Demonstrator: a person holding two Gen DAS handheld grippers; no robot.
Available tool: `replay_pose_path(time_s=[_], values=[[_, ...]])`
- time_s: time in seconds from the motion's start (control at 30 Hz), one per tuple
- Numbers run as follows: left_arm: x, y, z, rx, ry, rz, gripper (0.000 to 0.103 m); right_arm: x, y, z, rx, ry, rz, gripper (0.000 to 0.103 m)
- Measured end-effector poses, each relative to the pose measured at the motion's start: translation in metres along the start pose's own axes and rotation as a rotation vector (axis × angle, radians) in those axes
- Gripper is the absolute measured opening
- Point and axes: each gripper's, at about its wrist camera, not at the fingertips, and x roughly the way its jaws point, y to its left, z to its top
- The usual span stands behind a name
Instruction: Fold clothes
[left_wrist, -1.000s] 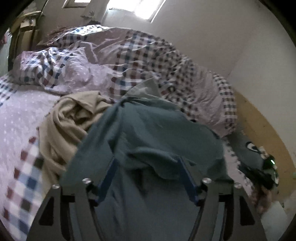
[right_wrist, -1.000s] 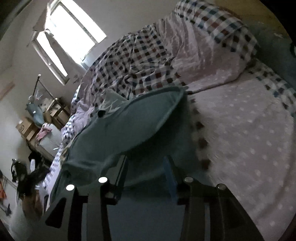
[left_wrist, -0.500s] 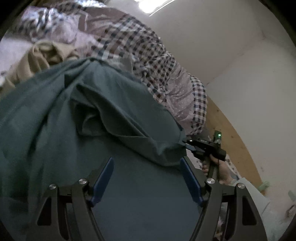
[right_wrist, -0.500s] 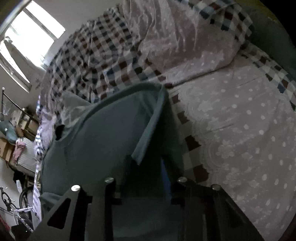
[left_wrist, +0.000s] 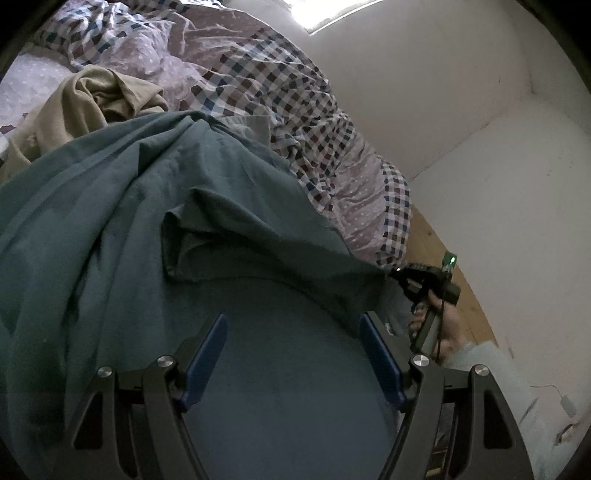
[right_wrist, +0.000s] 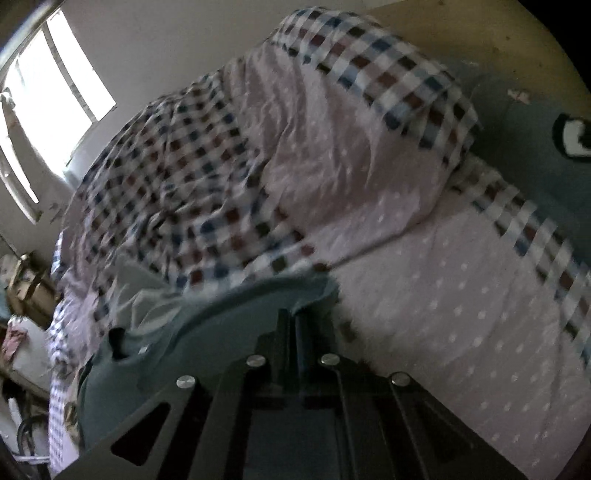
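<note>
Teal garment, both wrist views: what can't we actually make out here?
- Teal garment: its outline, cut off by the left wrist view's lower and left edges.
- Right gripper: fingers together on the garment's edge; the pinched fold is dark and motion-blurred in the right wrist view.
- Beige garment: lower part hidden under the teal one.
- Left gripper: open; whether its fingertips touch the cloth is unclear.

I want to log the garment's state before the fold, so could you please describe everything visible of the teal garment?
The teal garment is a soft, matte, plain knit-looking cloth, spread in loose wrinkles over the bed, with one flap doubled back on itself. The beige garment lies bunched at its far edge. The right gripper is shut on its edge, pulling that corner taut. The left gripper is open above the cloth.
</note>
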Motion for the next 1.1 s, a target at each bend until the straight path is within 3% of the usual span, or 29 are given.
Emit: replay_pose_path(time_s=[0.13,0.27,0.33,0.4,0.63,0.73,1.0,1.03,1.1], values=[[0.003,0.006,0.004,0.004,0.02,0.029,0.077,0.03,0.003,0.017,-0.053,0.037,-0.118,0.0],[0.004,0.011,0.007,0.002,0.036,0.065,0.078,0.062,-0.004,0.009,-0.088,0.113,-0.248,0.006],[0.006,0.012,0.007,0.01,0.044,0.081,0.078,0.056,-0.013,0.002,-0.066,0.093,-0.261,0.018],[0.011,0.009,0.007,0.042,0.052,0.102,0.078,0.037,-0.02,-0.005,-0.056,0.038,-0.232,0.05],[0.016,0.008,0.018,0.114,0.049,0.184,0.077,-0.039,-0.035,-0.055,-0.203,-0.015,-0.056,0.05],[0.018,0.007,0.024,0.173,0.054,0.269,0.077,-0.061,-0.04,-0.09,-0.299,-0.015,-0.019,0.05],[0.034,0.01,0.028,0.21,0.093,0.362,0.077,-0.083,-0.048,-0.174,-0.663,-0.005,-0.095,0.05],[0.036,0.01,0.029,0.207,0.093,0.365,0.073,-0.082,-0.048,-0.181,-0.698,-0.002,-0.103,0.05],[0.04,0.013,0.032,0.201,0.096,0.373,0.055,-0.077,-0.039,-0.191,-0.782,-0.013,-0.134,0.049]])
